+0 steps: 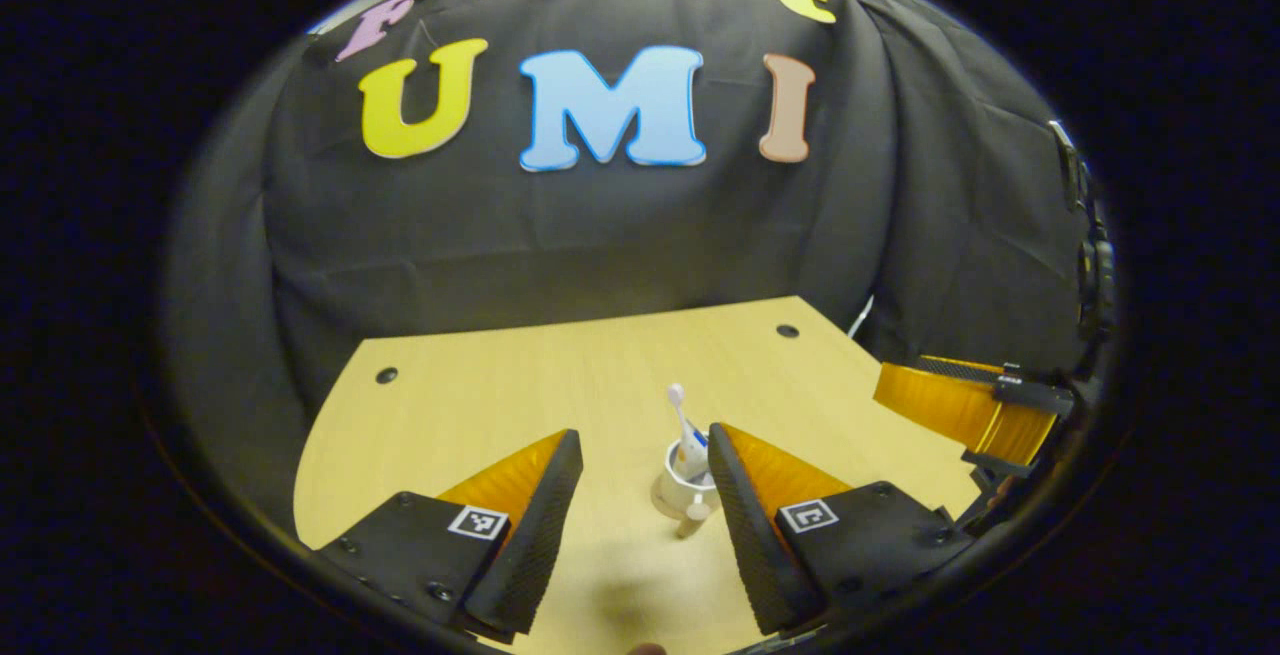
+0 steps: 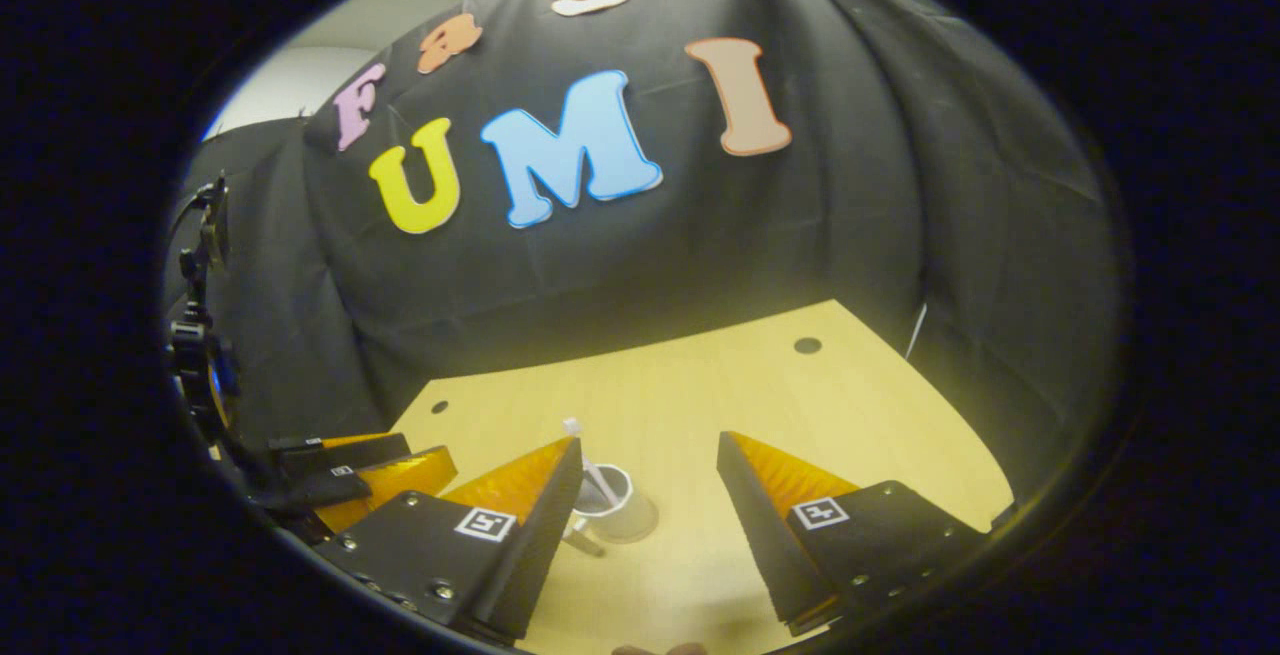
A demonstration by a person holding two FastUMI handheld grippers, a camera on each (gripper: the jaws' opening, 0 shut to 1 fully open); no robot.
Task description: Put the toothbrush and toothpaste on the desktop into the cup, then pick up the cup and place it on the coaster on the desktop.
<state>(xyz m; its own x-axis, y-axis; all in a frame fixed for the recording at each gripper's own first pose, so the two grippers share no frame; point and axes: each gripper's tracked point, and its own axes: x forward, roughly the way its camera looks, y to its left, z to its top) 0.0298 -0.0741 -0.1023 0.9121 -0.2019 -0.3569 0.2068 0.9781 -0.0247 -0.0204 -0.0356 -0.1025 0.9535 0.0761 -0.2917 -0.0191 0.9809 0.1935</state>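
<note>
Both hand-held grippers hang above the table with jaws spread and nothing between them: the left hand-held gripper (image 1: 640,465) frames the cup in its own view, and the right hand-held gripper (image 2: 648,470) looks down on the same cup from the other side. Beneath them lies the pale wooden table (image 1: 500,395), and near its front stands the white cup (image 1: 683,487), upright. Out of the cup rises the toothbrush (image 1: 683,420), head up and leaning slightly, with what looks like the toothpaste (image 1: 693,515) tucked against the rim, its cap hanging outside; it is too small to tell how deep it sits. I cannot make out the coaster under or beside the cup. Judging by this, the loading step looks done, and the cup is either waiting to be carried or already set down. If it is not yet moved, the next move calls for one gripper closing squarely on the cup wall, level, without knocking the brush
</note>
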